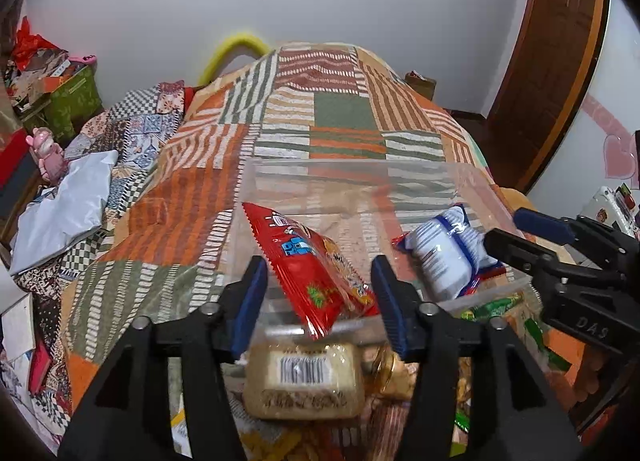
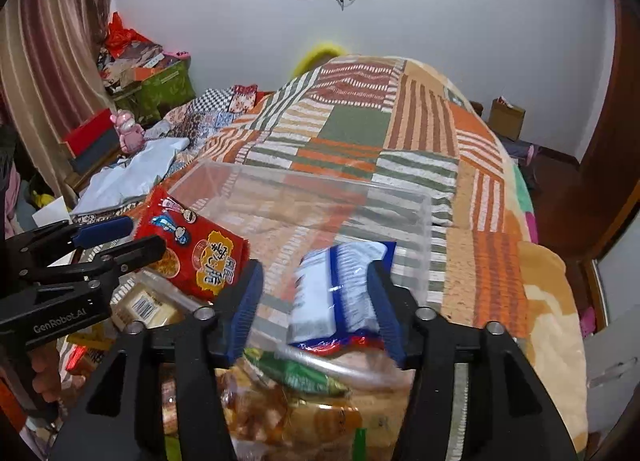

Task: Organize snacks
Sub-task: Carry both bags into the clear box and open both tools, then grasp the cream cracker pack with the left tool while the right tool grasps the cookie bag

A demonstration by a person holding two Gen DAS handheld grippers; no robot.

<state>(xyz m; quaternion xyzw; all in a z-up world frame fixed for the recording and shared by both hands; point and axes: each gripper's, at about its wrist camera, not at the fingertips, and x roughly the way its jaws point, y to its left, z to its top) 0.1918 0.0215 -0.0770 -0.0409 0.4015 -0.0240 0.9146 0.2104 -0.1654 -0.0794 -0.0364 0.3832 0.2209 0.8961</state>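
A clear plastic box (image 1: 320, 160) (image 2: 300, 177) stands on the patchwork bedspread (image 1: 340, 113). A red snack packet (image 1: 312, 261) (image 2: 192, 245) tilts over the box's near wall, between the pads of my left gripper (image 1: 322, 305) (image 2: 146, 233); neither pad presses it, so the jaws are open. A blue-and-white packet (image 1: 444, 253) (image 2: 340, 285), blurred, lies over the near rim at the right, between the pads of my right gripper (image 2: 316, 307) (image 1: 504, 227). It brushes the right pad, the left pad stands clear of it, and the jaws are open.
Loose snacks lie in front of the box: a pale packet with a barcode (image 1: 304, 377), a green packet (image 2: 296, 373) and orange ones. A grey plastic bag (image 1: 68, 205), a pink toy (image 1: 50, 157) and boxes sit left of the bed. A wooden door (image 1: 552, 61) stands at the right.
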